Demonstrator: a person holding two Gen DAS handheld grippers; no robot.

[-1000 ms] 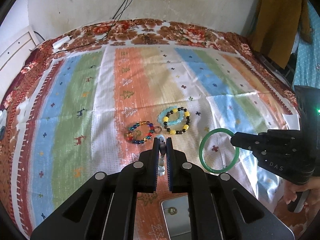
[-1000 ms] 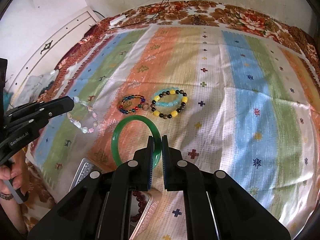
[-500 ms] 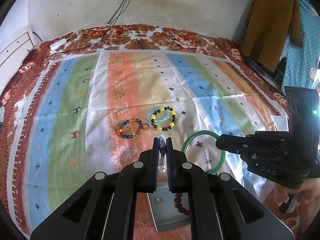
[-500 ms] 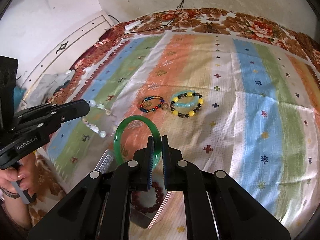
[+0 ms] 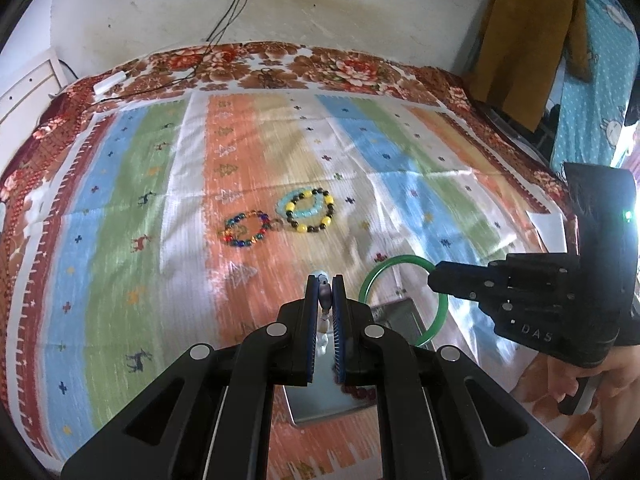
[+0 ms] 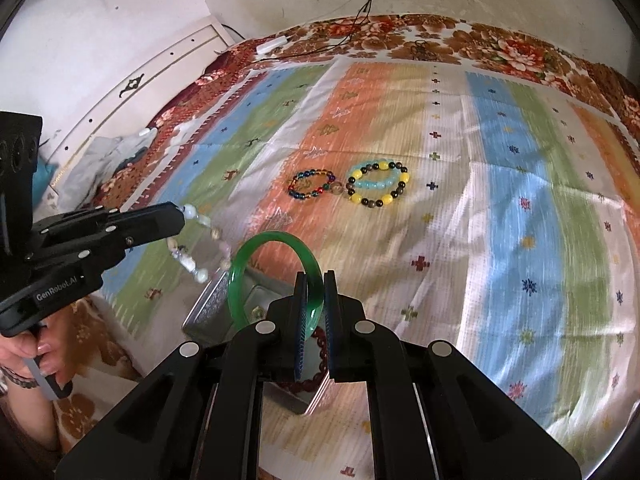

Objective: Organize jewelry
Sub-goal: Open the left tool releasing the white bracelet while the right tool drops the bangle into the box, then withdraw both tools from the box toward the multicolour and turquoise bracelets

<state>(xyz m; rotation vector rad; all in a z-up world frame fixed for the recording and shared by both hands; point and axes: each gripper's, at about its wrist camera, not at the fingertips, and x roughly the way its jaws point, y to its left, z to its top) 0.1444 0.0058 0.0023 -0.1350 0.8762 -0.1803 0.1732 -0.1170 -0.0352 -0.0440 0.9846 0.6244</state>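
Your left gripper (image 5: pixel 325 294) clamps a pale bead bracelet (image 6: pixel 199 240) — right gripper (image 6: pixel 316 292) clamps the green bangle (image 6: pixel 256 256) — both above the tin (image 5: pixel 394 316).

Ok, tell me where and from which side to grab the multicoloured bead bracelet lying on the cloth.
Take the multicoloured bead bracelet at its near arc, coming from above with one finger inside the ring and one outside. It lies flat on the striped cloth, so a side approach would probably only push it. Avoid its right end: a larger bead there sits against the yellow-and-dark bracelet.
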